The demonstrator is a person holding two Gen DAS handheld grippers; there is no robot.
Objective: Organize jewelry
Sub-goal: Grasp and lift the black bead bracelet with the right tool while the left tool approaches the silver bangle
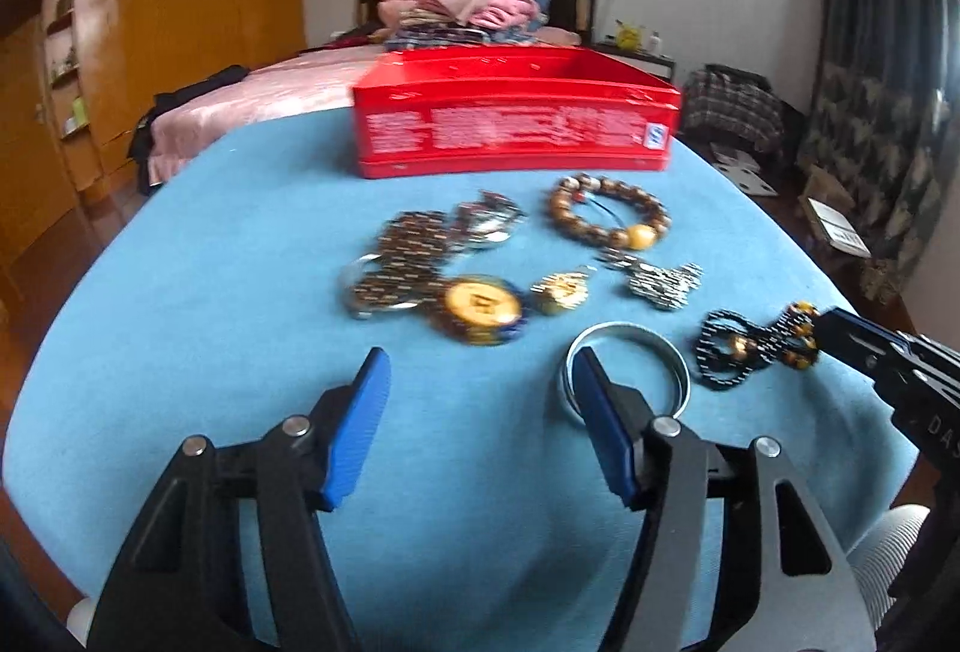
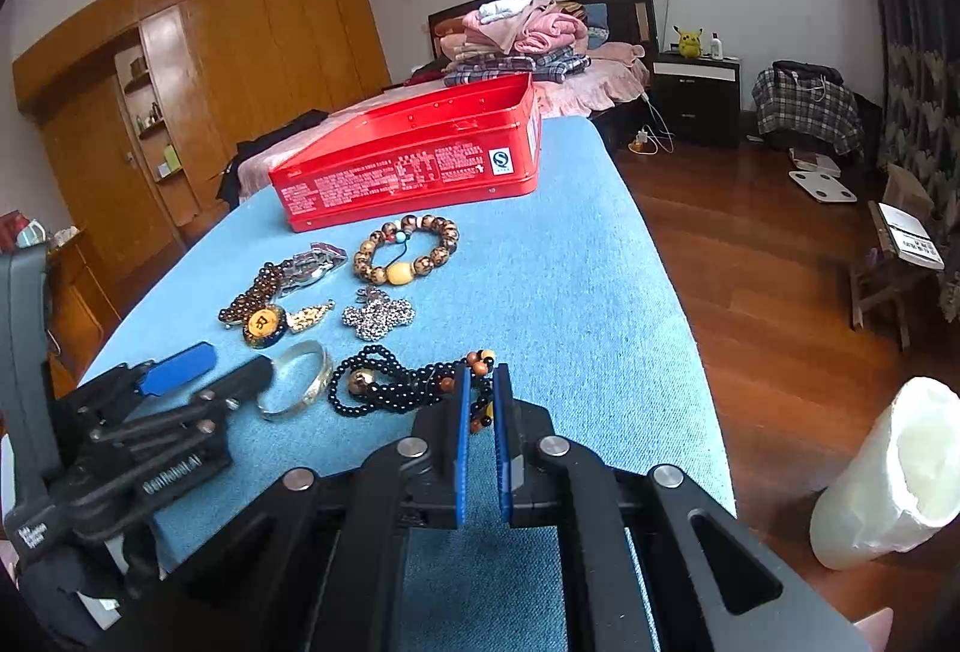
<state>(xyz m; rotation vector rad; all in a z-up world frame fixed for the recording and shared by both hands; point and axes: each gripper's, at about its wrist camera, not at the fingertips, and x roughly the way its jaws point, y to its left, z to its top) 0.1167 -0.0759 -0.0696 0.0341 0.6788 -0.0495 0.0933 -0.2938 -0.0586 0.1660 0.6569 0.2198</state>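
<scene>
The left gripper [image 1: 477, 406] is hanging low over the blue table [image 1: 180, 352] with its two blue pads spread wide apart and nothing between them. Its right finger is standing in front of the silver bangle [image 1: 660, 346], which is lying flat on the cloth just beyond that fingertip.

The right gripper [image 2: 482, 400] is pressing its pads nearly together on the end of the black bead necklace [image 2: 384, 388]. The small brown and orange beads of this end are sitting between the two pads, while the rest of the string is lying in loops on the cloth ahead and to the left of the fingertips, just beside the bangle. From the left wrist view, this gripper is reaching in from the right side and is touching the same string.

Further ahead of both grippers, other pieces are lying on the cloth: a sparkling cross-shaped brooch [image 2: 378, 319], a round yellow pendant [image 2: 263, 323] on a string of dark brown beads, a small gold charm [image 2: 309, 317], and a wooden bead bracelet [image 2: 407, 248].

Beyond them the open red tin box [image 2: 408, 166] is standing near the far edge of the table.
</scene>
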